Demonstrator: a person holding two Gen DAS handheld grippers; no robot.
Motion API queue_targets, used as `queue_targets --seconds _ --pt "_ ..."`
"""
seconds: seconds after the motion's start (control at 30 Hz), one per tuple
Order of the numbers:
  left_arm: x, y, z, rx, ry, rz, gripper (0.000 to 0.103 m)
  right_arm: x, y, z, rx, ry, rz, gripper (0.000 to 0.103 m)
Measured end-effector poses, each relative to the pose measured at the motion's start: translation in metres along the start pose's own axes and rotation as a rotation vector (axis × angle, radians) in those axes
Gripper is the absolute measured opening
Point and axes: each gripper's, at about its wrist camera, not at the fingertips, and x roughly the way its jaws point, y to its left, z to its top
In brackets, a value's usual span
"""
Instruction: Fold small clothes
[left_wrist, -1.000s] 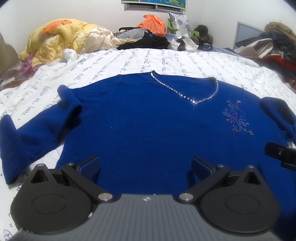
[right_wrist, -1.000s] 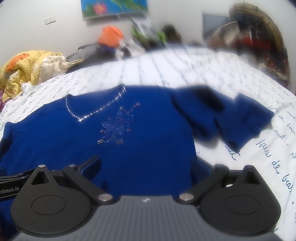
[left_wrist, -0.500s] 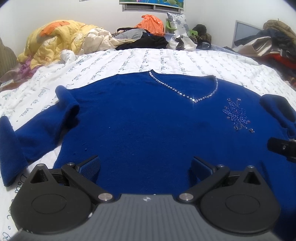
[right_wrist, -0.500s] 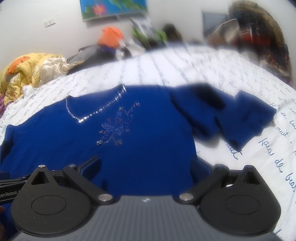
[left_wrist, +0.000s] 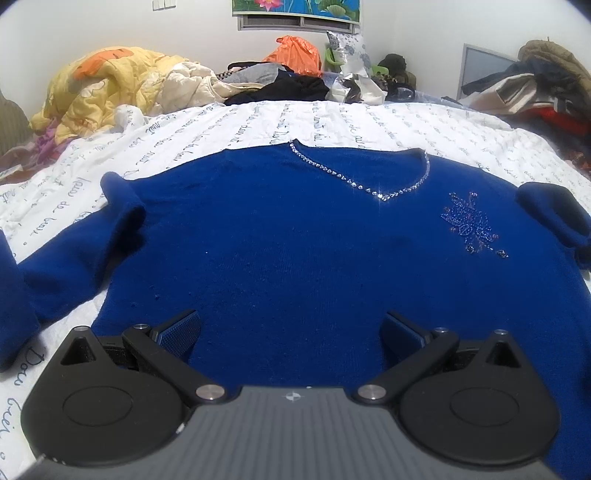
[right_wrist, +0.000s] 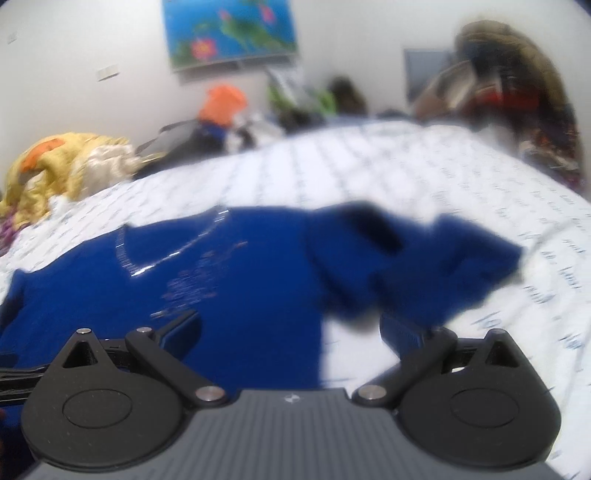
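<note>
A royal-blue sweater (left_wrist: 295, 251) lies spread face up on the bed, with a rhinestone V-neck (left_wrist: 369, 181) and a beaded flower motif (left_wrist: 469, 225). Its left sleeve (left_wrist: 74, 258) runs out to the left, and the right sleeve (left_wrist: 554, 218) is bunched at the right. My left gripper (left_wrist: 290, 332) is open and empty over the sweater's lower part. In the blurred right wrist view my right gripper (right_wrist: 290, 332) is open and empty over the sweater's right side edge (right_wrist: 317, 332), with the crumpled right sleeve (right_wrist: 424, 258) just ahead.
The bed has a white sheet with script print (left_wrist: 332, 122). A yellow quilt (left_wrist: 110, 85), dark clothes (left_wrist: 291, 88) and an orange bag (left_wrist: 295, 48) are piled at the far edge. More clothes (left_wrist: 535, 88) are heaped at the right.
The left gripper has drawn slightly back and tilted up. The right gripper has swung right, from over the sweater's body to its right edge near the sleeve, and no longer shows in the left view.
</note>
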Motion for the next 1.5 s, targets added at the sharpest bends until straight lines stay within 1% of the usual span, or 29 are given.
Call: queue_targets --seconds 0.13,0.23,0.4,0.43,0.47,0.5,0.53,0.57,0.6,0.63,0.67,0.73,0.8,0.87,1.0,1.07,1.13,1.23,1.3,1.4,1.5 --pt "0.0 -0.001 -0.001 -0.002 -0.005 0.0 0.103 0.012 -0.031 0.011 0.031 -0.018 -0.115 0.102" --pt "0.001 0.0 -0.001 -0.008 -0.006 -0.003 0.103 0.025 -0.041 0.017 0.018 -0.033 -0.174 0.102" --pt "0.001 0.0 -0.001 -0.008 -0.006 -0.003 0.103 0.052 -0.04 0.022 -0.011 -0.023 -0.202 0.102" --pt "0.001 0.0 -0.001 -0.008 -0.006 -0.003 0.103 0.057 -0.038 0.022 -0.02 -0.015 -0.208 0.094" --pt "0.001 0.0 -0.001 -0.008 -0.006 -0.003 0.103 0.063 -0.038 0.022 -0.028 -0.005 -0.223 0.073" --pt "0.001 0.0 -0.001 -0.008 -0.006 -0.003 0.103 0.064 -0.039 0.021 -0.026 0.002 -0.23 0.061" --pt "0.001 0.0 -0.001 -0.008 -0.006 -0.003 0.103 0.065 -0.043 0.021 -0.006 0.008 -0.219 0.046" --pt "0.001 0.0 -0.001 -0.008 -0.006 -0.003 0.103 0.059 -0.048 0.02 0.007 0.006 -0.212 0.036" --pt "0.001 0.0 -0.002 -0.009 -0.007 -0.003 0.103 0.055 -0.052 0.02 0.016 0.004 -0.204 0.029" --pt "0.001 -0.001 -0.001 -0.009 -0.007 -0.002 0.103 0.052 -0.058 0.02 0.025 -0.003 -0.198 0.016" --pt "0.001 0.0 -0.002 -0.009 -0.007 -0.003 0.103 0.046 -0.061 0.02 0.032 -0.012 -0.193 0.01" --pt "0.001 0.0 -0.002 -0.009 -0.007 -0.004 0.103 0.035 -0.072 0.025 0.033 -0.036 -0.189 0.01" --pt "0.001 0.0 -0.002 -0.009 -0.007 -0.003 0.103 0.026 -0.087 0.032 0.02 -0.062 -0.215 0.009" --pt "0.001 0.0 -0.002 -0.009 -0.007 -0.003 0.103 0.018 -0.107 0.043 0.008 -0.083 -0.266 0.009" --pt "0.001 0.0 -0.002 -0.009 -0.007 -0.003 0.103 0.014 -0.167 0.069 0.035 -0.095 -0.4 0.009" --pt "0.001 0.0 -0.002 -0.009 -0.007 -0.003 0.103 0.02 -0.202 0.079 0.051 -0.08 -0.474 0.009" --pt "0.001 0.0 -0.002 -0.009 -0.007 -0.003 0.103 0.025 -0.234 0.085 0.081 -0.055 -0.529 0.009" --pt "0.001 0.0 -0.002 -0.009 -0.007 -0.003 0.103 0.024 -0.274 0.087 0.162 -0.024 -0.552 0.009" --pt "0.001 0.0 -0.002 -0.01 -0.007 -0.003 0.103 0.021 -0.293 0.087 0.206 -0.014 -0.561 0.009" --pt "0.001 0.0 -0.002 -0.01 -0.007 -0.003 0.103 0.024 -0.314 0.091 0.246 -0.001 -0.569 0.009" --pt "0.001 0.0 -0.002 -0.01 -0.007 -0.004 0.103 0.036 -0.333 0.092 0.243 0.037 -0.609 0.009"
